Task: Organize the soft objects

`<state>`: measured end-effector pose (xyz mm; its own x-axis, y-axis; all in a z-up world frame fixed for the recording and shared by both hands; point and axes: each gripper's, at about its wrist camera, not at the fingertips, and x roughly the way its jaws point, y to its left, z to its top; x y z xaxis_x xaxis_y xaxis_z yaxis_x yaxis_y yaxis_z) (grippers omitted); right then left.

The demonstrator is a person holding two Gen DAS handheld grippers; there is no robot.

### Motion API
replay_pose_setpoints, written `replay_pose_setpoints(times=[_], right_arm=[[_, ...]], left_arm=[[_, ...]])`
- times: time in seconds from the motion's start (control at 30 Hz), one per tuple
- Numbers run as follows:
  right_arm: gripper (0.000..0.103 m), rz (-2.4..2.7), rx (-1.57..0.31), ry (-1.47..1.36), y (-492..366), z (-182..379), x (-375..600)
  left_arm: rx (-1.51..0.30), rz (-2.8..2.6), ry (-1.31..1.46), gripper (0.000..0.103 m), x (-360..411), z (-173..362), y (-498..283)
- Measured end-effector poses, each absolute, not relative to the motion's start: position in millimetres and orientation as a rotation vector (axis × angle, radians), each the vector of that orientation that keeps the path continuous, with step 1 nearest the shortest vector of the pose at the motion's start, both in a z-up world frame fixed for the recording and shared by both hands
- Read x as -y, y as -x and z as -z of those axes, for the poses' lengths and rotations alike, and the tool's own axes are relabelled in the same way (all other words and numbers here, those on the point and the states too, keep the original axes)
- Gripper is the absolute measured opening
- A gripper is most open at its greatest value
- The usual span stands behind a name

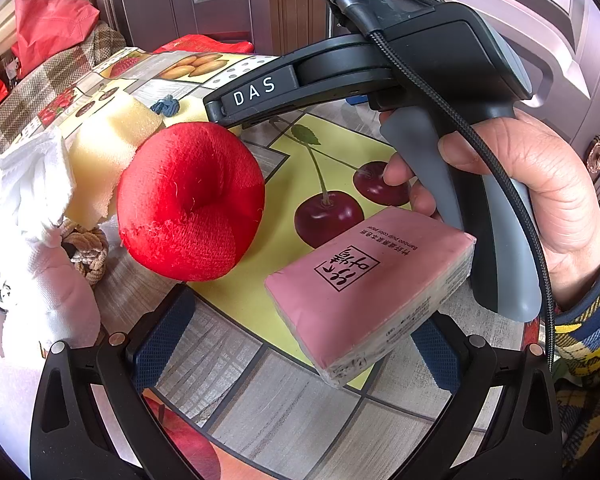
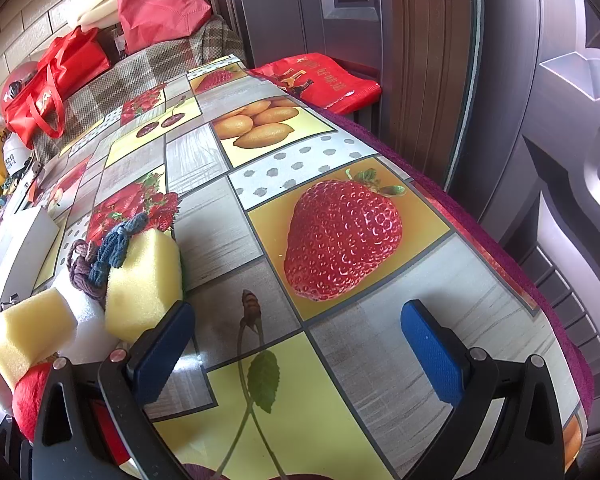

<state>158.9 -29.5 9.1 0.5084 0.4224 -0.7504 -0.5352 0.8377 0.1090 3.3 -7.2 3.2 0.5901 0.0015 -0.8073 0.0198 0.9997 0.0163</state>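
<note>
Left wrist fisheye: pink plastic-wrapped rectangular pack of tissue paper (image 1: 370, 286) lying flat on the fruit-print oilcloth table (image 1: 260, 392), between the wide-apart blue pads of the left gripper (image 1: 296, 344), not yet pinched as far as can be judged. Near end of the pack close to the right-hand pad, left-hand pad well clear of it. Beside it to the left, a red plush apple-shaped cushion (image 1: 190, 202), then a pale yellow foam block (image 1: 108, 152), white cloth (image 1: 32, 184) and a knot of beige cord (image 1: 86, 254), all heaped touching one another.

Right wrist fisheye: right gripper (image 2: 296, 354) spread open and empty above bare oilcloth, the foam blocks just beside its left pad.

Likely handling of the tissue pack: light, squashy under pressure, film wrapper probably slick. Best taken across the short width near the middle, flat sides against the pads, squeezing only until the wrap stops sliding. Plush cushion: very light, springy, grippy pile; a pinch across the bulge should hold.
</note>
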Motion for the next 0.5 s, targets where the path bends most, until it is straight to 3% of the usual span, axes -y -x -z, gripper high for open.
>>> replay_pose_setpoints(times=[0.5], right_arm=[[0.103,-0.582,-0.862,0.138,-159.3,-9.7,29.9]], left_arm=[[-0.939,0.011,-0.024,0.102,7.2,-3.2,-3.4]])
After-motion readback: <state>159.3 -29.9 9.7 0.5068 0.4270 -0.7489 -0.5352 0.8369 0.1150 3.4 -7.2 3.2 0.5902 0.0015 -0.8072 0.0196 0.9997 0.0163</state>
